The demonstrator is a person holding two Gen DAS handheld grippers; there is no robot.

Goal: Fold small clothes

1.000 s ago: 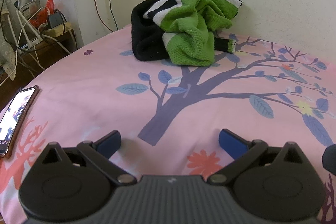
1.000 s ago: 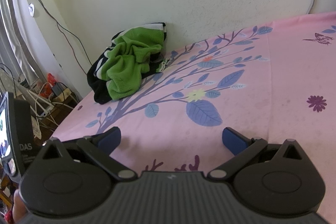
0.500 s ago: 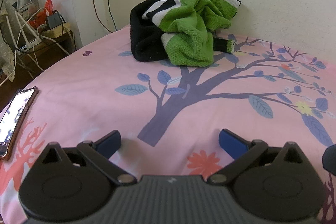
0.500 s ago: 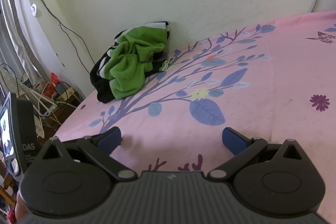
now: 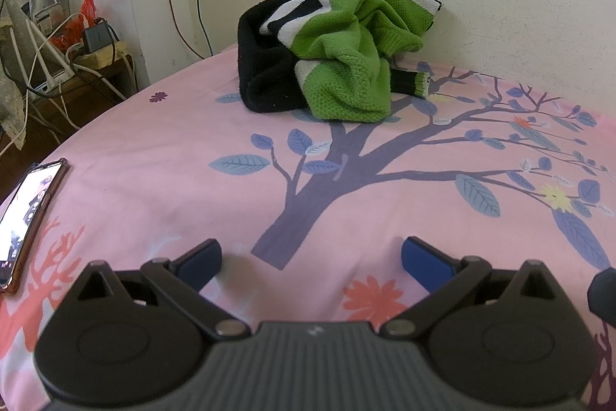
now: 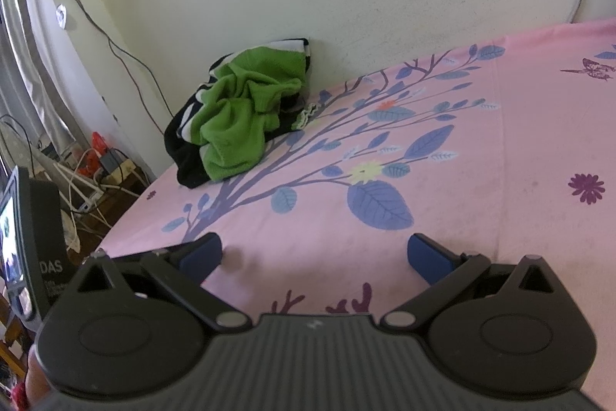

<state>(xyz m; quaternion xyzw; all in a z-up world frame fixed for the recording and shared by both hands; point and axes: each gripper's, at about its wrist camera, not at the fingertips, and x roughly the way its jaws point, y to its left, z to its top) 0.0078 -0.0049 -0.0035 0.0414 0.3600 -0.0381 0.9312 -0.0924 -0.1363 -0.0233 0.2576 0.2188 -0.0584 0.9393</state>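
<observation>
- Green, black and white knitted sweater [image 5: 338,52], crumpled on pink bed sheet [image 5: 161,160] against wall [image 5: 519,6].
- Phone [image 5: 27,214] well left of sweater.
- Left tool [image 5: 311,255], right tool [image 6: 315,255]: jaws spread wide, nothing held, well short of sweater.

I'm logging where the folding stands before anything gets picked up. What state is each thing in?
Green and black sweater: crumpled in a heap against the wall, not yet folded, untouched.
Left gripper: open, empty, over the pink bedsheet.
Right gripper: open, empty.
Phone: lying flat at the bed's edge, screen lit.
</observation>
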